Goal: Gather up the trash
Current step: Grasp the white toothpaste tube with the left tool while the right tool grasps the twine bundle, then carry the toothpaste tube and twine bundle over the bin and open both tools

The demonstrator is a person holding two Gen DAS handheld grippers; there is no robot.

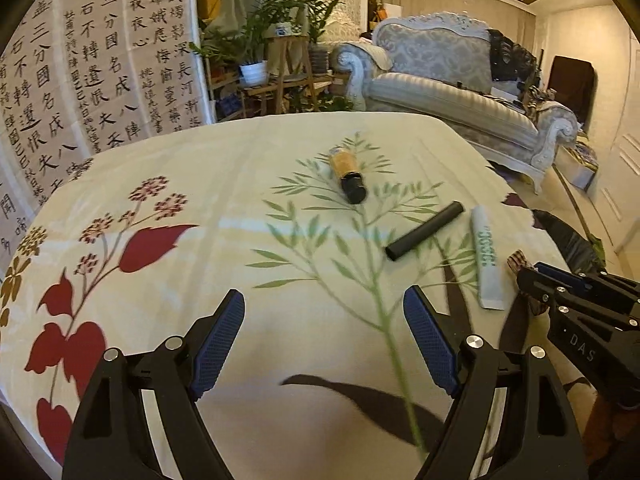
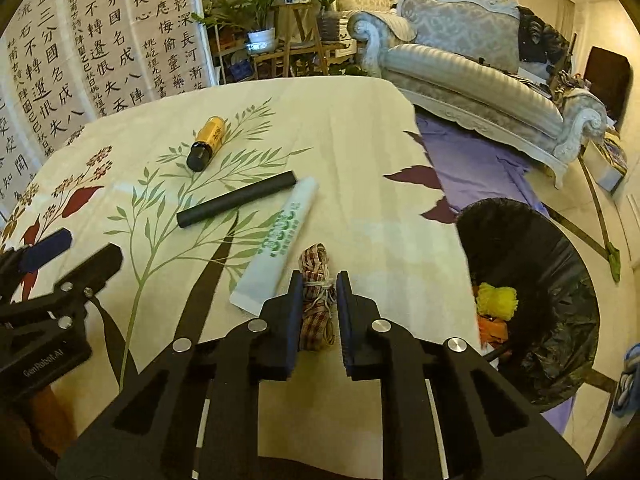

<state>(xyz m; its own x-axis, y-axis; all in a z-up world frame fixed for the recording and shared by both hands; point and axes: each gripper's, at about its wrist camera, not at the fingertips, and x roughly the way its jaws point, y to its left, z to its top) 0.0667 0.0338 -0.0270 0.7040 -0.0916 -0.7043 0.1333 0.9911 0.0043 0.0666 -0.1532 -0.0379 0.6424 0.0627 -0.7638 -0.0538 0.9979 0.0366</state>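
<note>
The right gripper [image 2: 318, 300] pinches a red-and-white string bundle [image 2: 316, 280] on the floral tablecloth [image 2: 360, 140], near the table's edge. It should lift straight, keeping clear of the white tube [image 2: 276, 240] just beside. The left gripper [image 1: 324, 336] gapes empty. The black-lined bin [image 2: 560, 280] already holds yellow and orange scraps.

Sofa [image 1: 448, 80], potted plants [image 1: 256, 56], calligraphy screen [image 1: 100, 60]

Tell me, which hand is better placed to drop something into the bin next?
The right. The right gripper is shut on the rope bundle, and the black-lined bin stands just beside it. The left gripper is open, holding nothing.
</note>
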